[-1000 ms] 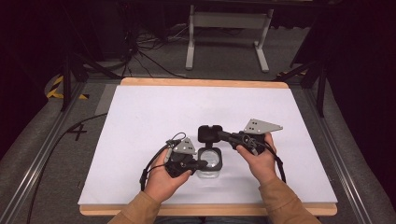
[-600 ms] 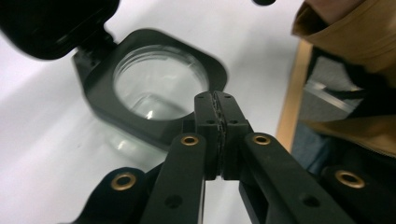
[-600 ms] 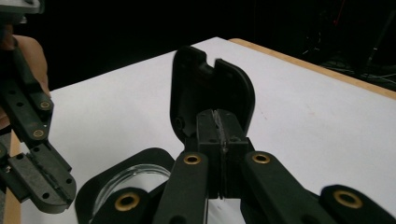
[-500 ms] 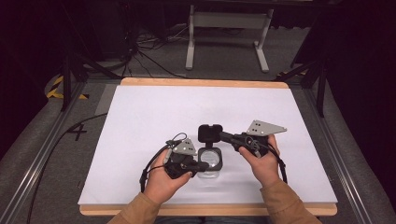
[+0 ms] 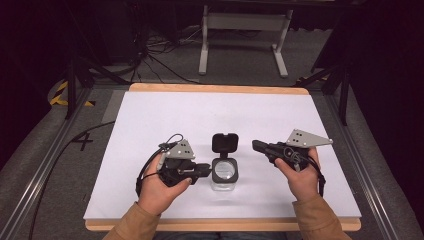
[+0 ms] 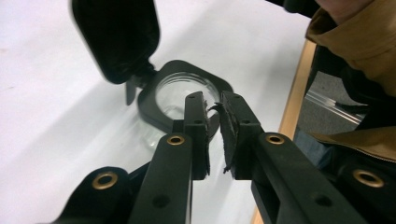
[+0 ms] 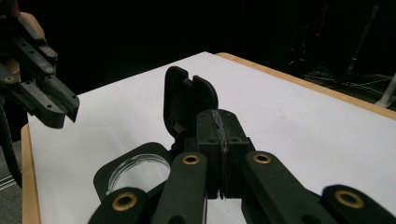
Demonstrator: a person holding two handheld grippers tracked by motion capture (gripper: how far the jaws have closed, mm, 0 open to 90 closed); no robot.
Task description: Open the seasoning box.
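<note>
High view: a white sheet (image 5: 210, 120) covers a tabletop with a pale wooden edge (image 5: 220, 89), which sits on grey carpeted floor (image 5: 45, 165) crossed by metal rails. Beyond the table the room is dark, with black cables (image 5: 155, 60) trailing on the floor and the grey metal legs of a stand (image 5: 242, 37). A strip of yellow and black tape (image 5: 62, 95) lies at the left. Near the front centre of the sheet stands a small clear glass jar with a black square collar and a black hinged lid (image 5: 224, 165); the lid is flipped up and open at the far side. The person's left hand (image 5: 157, 187), in a tan sleeve, holds the left gripper (image 5: 202, 170) just beside the jar's left side. The right hand (image 5: 302, 177) holds the right gripper (image 5: 256, 146) to the right of the jar, apart from it, pointing left.

Left gripper view: the two black jaws stand slightly apart, a narrow gap between their worn pads, holding nothing. Just past their tips is the jar's open mouth (image 6: 180, 95), the raised lid behind it. The wooden table edge and a tan sleeve (image 6: 359, 42) show at the right.

Right gripper view: the jaws are pressed together, empty. The jar (image 7: 140, 172) sits low at the left, its lid upright beyond the jaw tips. The left gripper (image 7: 63, 109) hangs at upper left over the white sheet, against a dark room
</note>
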